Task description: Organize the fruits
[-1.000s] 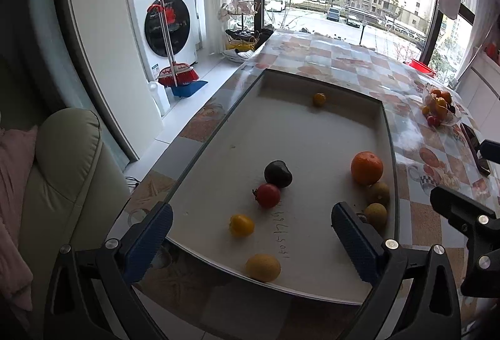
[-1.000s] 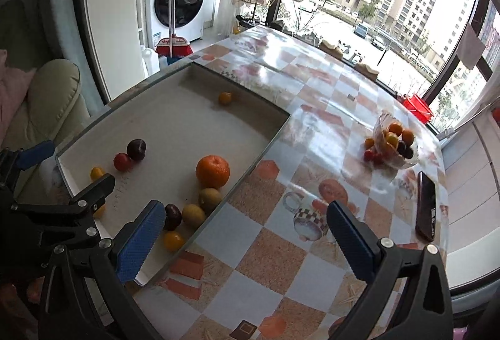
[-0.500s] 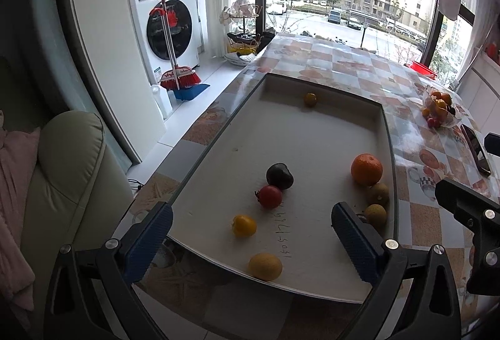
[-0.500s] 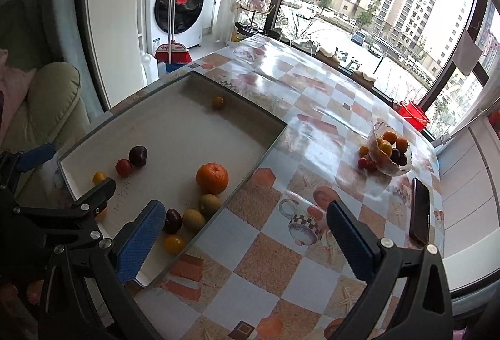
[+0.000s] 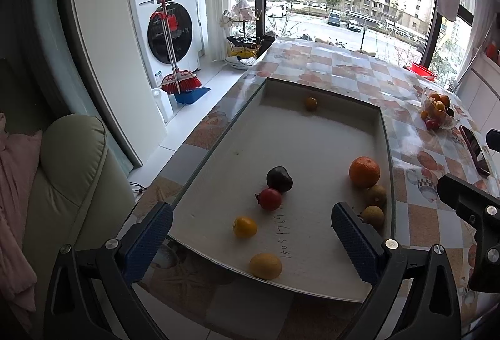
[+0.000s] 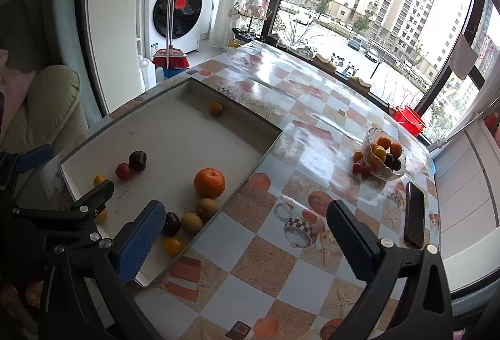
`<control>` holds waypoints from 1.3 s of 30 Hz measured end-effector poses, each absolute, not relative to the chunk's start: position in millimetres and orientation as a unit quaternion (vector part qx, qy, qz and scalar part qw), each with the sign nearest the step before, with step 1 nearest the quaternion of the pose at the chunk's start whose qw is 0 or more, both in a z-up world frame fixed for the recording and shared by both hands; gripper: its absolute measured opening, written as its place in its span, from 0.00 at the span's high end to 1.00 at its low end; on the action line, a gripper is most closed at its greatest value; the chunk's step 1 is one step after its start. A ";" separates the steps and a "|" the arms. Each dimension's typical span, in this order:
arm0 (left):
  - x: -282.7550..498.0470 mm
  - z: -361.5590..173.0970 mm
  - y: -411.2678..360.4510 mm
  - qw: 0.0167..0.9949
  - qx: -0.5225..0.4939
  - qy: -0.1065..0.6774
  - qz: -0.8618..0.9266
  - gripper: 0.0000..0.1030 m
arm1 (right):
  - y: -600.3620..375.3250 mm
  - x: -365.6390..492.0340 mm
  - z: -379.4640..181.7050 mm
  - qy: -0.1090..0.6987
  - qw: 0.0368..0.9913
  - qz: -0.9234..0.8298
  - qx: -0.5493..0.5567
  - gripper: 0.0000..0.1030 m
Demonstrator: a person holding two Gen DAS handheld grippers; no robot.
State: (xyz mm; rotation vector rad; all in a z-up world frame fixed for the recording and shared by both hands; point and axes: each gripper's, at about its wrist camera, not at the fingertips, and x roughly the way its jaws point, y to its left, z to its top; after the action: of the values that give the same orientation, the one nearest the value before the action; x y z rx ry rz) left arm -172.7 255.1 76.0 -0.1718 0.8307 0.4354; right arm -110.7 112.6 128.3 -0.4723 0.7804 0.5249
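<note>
The left gripper (image 5: 251, 241) hangs above the near edge of the tray (image 5: 315, 134), jaws spread wide and holding nothing. Between its blue pads (image 5: 148, 238), closest in, lies a pale yellow lemon (image 5: 265, 265) near the tray's front rim, its long axis running roughly left to right. Just beyond it sits a small yellow fruit (image 5: 245, 226), then a red fruit (image 5: 270, 199) touching a dark plum (image 5: 279, 179); that pair lines up diagonally, away and to the right. By the right pad two brown kiwis (image 5: 373, 216) lie close to the tray's right wall, one behind the other, with the orange (image 5: 364, 171) just past them. A lone small orange fruit (image 5: 311, 103) rests at the far wall, well apart from the rest.

The right gripper (image 6: 243, 234) is also wide open and empty, hovering over the checkered table (image 6: 250, 262) beside the tray's right wall. Its left pad (image 6: 140, 241) overlaps the tray's near corner, where a dark fruit (image 6: 172, 223) and a small yellow one (image 6: 173, 245) lie just beside it. Farther off on the table, to the right, a glass bowl (image 6: 373, 165) holds mixed small fruits, with a few red ones (image 6: 361, 168) loose at its left side. A phone (image 6: 414, 218) lies flat near the table's right edge, long axis pointing away from the camera.
</note>
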 end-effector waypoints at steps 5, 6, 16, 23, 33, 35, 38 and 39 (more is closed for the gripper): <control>-173.7 77.4 254.0 0.889 -0.080 0.398 0.211 0.01 | 112.6 -111.5 129.4 0.371 0.865 0.251 -0.225 0.00; -173.8 77.7 253.8 0.890 -0.079 0.397 0.211 0.01 | 112.6 -111.6 129.4 0.371 0.865 0.251 -0.225 0.00; -178.4 85.6 250.2 0.893 -0.064 0.388 0.218 0.01 | 111.5 -113.4 133.0 0.367 0.867 0.251 -0.225 0.00; -180.2 92.7 246.6 0.894 -0.055 0.384 0.225 0.01 | 110.9 -114.0 132.9 0.367 0.867 0.252 -0.224 0.00; -178.1 100.1 238.4 0.892 -0.038 0.385 0.233 0.01 | 105.8 -116.3 134.1 0.373 0.867 0.253 -0.213 0.00; -177.9 100.1 237.2 0.891 -0.036 0.388 0.234 0.01 | 105.4 -116.0 133.7 0.374 0.866 0.254 -0.213 0.00; -178.2 100.7 234.8 0.891 -0.031 0.388 0.234 0.01 | 105.1 -116.0 133.7 0.373 0.867 0.254 -0.213 0.00; -178.1 100.9 234.4 0.891 -0.031 0.389 0.233 0.01 | 105.3 -116.1 134.1 0.373 0.867 0.254 -0.212 0.00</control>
State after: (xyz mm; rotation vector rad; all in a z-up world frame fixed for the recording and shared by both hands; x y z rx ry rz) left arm -178.1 234.4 100.9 -0.0653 0.8067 0.4833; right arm -116.1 105.3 134.1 -0.4431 0.7819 0.5322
